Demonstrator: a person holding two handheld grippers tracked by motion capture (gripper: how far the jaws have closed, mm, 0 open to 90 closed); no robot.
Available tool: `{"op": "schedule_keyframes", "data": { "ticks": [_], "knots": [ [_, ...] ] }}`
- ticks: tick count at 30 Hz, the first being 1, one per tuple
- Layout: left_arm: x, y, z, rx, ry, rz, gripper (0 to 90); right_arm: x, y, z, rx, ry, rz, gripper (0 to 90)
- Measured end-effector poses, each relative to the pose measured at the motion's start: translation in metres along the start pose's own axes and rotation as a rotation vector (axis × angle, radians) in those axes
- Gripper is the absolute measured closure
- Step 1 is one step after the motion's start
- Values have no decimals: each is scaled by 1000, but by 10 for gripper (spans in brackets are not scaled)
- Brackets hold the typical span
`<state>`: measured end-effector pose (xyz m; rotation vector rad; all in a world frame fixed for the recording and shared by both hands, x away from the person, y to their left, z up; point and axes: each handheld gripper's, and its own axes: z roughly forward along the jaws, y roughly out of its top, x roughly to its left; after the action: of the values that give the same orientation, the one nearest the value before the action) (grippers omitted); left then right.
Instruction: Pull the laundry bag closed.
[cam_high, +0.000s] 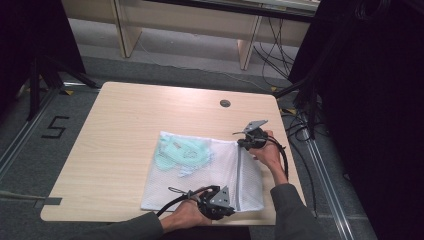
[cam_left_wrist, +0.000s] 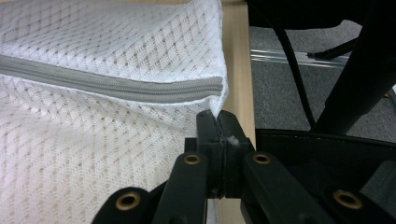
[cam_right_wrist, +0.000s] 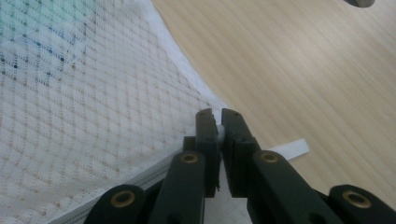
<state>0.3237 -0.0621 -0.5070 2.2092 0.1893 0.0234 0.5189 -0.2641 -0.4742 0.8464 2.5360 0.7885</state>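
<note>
A white mesh laundry bag (cam_high: 200, 172) lies flat on the wooden table (cam_high: 125, 130), with a pale green garment (cam_high: 180, 152) inside its far left part. A grey zipper (cam_left_wrist: 107, 84) runs along the bag's right side. My left gripper (cam_high: 227, 209) is shut on the bag's near end by the zipper (cam_left_wrist: 217, 119). My right gripper (cam_high: 241, 142) is shut on the bag's far right corner (cam_right_wrist: 218, 122), where a small white tab (cam_right_wrist: 292, 148) sticks out.
A round grommet (cam_high: 225, 103) sits in the table near its far edge. Black stands and cables (cam_high: 300, 100) crowd the floor to the right. A wooden bench (cam_high: 200, 25) stands beyond the table. The floor carries a number mark (cam_high: 54, 127) at the left.
</note>
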Motion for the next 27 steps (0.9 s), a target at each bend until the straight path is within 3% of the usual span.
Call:
{"op": "schedule_keyframes", "data": {
  "ticks": [1, 3, 7, 8, 9, 11, 13, 19, 27],
  "knots": [
    [1, 0, -1, 7, 1, 7, 891, -1, 0, 0, -15, 0, -11, 865],
    [2, -1, -1, 2, 3, 5, 890, 2, 1, 0, -16, 7, 12, 865],
    [3, -1, 1, -5, 8, -19, 887, 0, 0, 0, -15, 0, -1, 864],
    [3, -1, 1, -4, 7, -19, 886, 0, 0, 1, -16, -12, -23, 864],
    [3, -1, 1, -5, 5, -20, 884, 2, 1, 1, -6, 2, -5, 864],
    [6, 0, -1, -10, -29, -49, 866, 2, 1, 2, -21, -2, -9, 857],
    [10, 0, -3, -25, -40, -69, 829, 2, 1, 1, -21, -1, -17, 828],
    [11, 0, -7, -31, -32, -69, 775, 2, 2, 0, -23, -20, 6, 723],
    [12, 4, -18, -52, -16, -95, 582, 3, 5, -11, -63, -39, 54, 584]
  ]
}}
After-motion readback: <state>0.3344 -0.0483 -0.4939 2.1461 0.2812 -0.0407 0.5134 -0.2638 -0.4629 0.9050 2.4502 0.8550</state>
